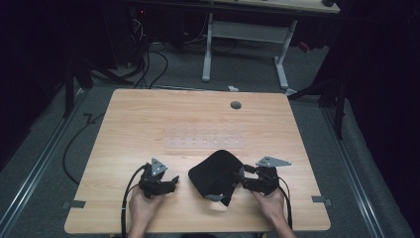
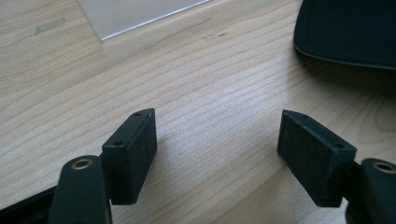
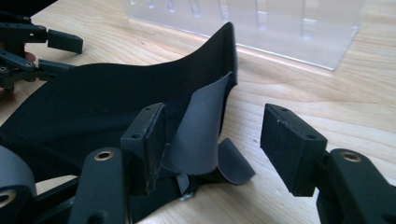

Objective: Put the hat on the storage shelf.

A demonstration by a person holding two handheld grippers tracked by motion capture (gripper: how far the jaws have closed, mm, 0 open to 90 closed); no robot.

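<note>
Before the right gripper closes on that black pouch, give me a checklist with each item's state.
1. Right gripper jaws open: ok.
2. Grey strap between its jaws, pads not pressing: ok.
3. Black pouch resting on the table: ok.
4. Left gripper open, nothing between its jaws: ok.
5. Left gripper apart from the pouch: ok.
6. Clear plastic tray beyond the pouch, out of the way: ok.
</note>
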